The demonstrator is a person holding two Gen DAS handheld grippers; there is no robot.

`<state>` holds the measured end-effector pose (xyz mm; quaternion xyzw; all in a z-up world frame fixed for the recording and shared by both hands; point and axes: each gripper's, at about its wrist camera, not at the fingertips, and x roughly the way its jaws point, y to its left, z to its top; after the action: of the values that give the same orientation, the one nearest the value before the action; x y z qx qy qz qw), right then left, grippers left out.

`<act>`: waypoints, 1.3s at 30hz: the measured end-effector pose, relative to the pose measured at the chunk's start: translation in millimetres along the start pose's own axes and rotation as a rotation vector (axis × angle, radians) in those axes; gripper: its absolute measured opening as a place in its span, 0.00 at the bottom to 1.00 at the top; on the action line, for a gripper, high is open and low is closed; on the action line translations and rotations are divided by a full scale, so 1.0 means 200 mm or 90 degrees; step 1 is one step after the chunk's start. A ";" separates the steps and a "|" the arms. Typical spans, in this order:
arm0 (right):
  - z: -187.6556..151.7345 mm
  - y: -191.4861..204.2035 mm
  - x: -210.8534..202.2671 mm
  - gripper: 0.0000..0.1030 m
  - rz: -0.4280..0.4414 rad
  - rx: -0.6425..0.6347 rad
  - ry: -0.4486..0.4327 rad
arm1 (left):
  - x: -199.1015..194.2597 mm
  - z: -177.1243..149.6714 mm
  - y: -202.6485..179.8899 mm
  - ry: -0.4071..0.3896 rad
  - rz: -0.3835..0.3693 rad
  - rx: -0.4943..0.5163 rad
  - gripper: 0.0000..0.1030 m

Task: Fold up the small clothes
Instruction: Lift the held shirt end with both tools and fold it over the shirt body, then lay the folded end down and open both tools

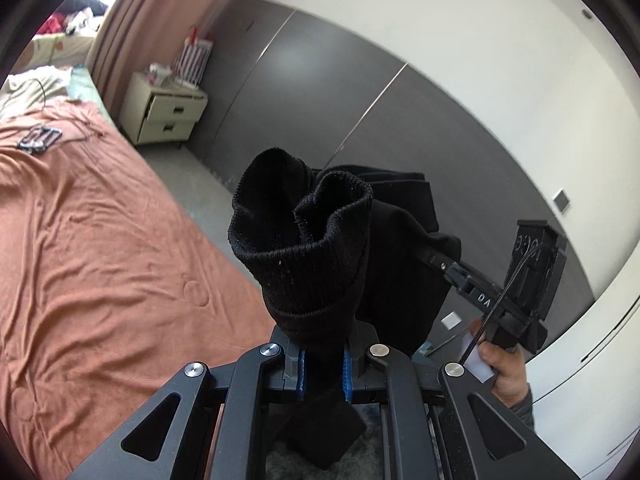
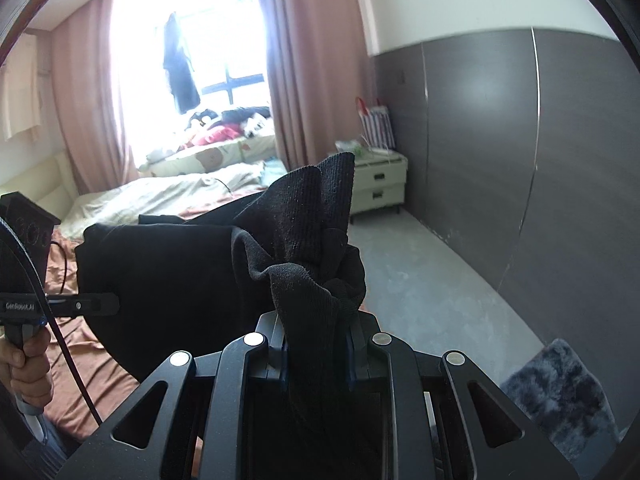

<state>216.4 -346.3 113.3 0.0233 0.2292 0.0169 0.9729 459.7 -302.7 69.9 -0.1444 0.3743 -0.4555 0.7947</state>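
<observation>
— Left camera?
— My left tool (image 1: pixel 322 364) pinches a black ribbed sock (image 1: pixel 304 248), cuff gaping, held up beside the bed (image 1: pixel 100 240).
— Right camera?
— My right tool (image 2: pixel 318 356) pinches bunched black cloth (image 2: pixel 312 240), raised over the floor (image 2: pixel 432 280).

The left hand-held gripper (image 1: pixel 322 364) is matte black, with angular linkage arms, triangular cut-outs, round silver screw heads and blue pads on its fingers (image 1: pixel 301 374). The right hand-held gripper (image 2: pixel 318 354) has the same build. At 9 o'clock in the right wrist view, white "GenRobot.AI" lettering marks the other unit's black bar, beside a black cable (image 2: pixel 64 344) and a grey sleeve cuff (image 2: pixel 34 414).
</observation>
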 end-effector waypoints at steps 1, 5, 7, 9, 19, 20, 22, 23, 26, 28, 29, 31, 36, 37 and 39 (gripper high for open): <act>-0.01 0.01 0.06 0.16 -0.003 0.007 0.008 | 0.04 0.01 0.04 0.007 0.003 -0.003 0.13; -0.01 0.06 0.28 0.16 -0.022 0.034 0.027 | 0.19 0.06 0.21 0.022 0.009 -0.032 0.13; 0.01 0.10 0.38 0.16 -0.042 0.044 0.037 | 0.24 0.09 0.28 0.028 0.010 -0.040 0.13; 0.06 0.10 0.45 0.16 -0.061 0.044 0.044 | 0.29 0.13 0.34 0.033 0.026 -0.027 0.13; 0.19 0.11 0.85 0.29 -0.119 0.037 0.097 | 0.55 0.21 0.72 0.057 0.082 -0.054 0.14; 0.16 0.10 0.86 0.36 -0.134 0.031 0.109 | 0.57 0.21 0.76 0.060 0.105 -0.066 0.19; 0.16 0.12 0.91 0.59 -0.146 0.040 0.114 | 0.61 0.20 0.86 0.082 0.163 -0.096 0.39; 0.18 0.13 0.91 0.61 -0.141 0.050 0.112 | 0.62 0.19 0.90 0.091 0.169 -0.111 0.51; 0.17 0.15 0.91 0.62 -0.131 0.060 0.125 | 0.57 0.14 1.00 0.066 0.154 -0.137 0.57; 0.16 0.15 0.89 0.62 -0.127 0.068 0.143 | 0.54 0.12 1.03 0.064 0.173 -0.140 0.59; 0.16 0.13 0.89 0.62 -0.120 0.075 0.150 | 0.53 0.10 1.04 0.066 0.176 -0.145 0.59; 0.15 0.11 0.85 0.62 -0.117 0.090 0.155 | 0.51 0.08 1.04 0.078 0.181 -0.148 0.59; 0.14 0.07 0.68 0.68 -0.107 0.114 0.170 | 0.46 0.06 0.96 0.088 0.185 -0.126 0.64; 0.13 0.06 0.64 0.75 -0.107 0.113 0.171 | 0.44 0.06 0.93 0.088 0.185 -0.119 0.70; 0.14 0.08 0.51 0.82 -0.103 0.099 0.168 | 0.39 0.04 0.87 0.085 0.195 -0.102 0.82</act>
<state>320.5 -326.1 93.9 0.0778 0.3566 -0.0765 0.9279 596.4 -273.5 -58.9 -0.1177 0.4789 -0.3068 0.8140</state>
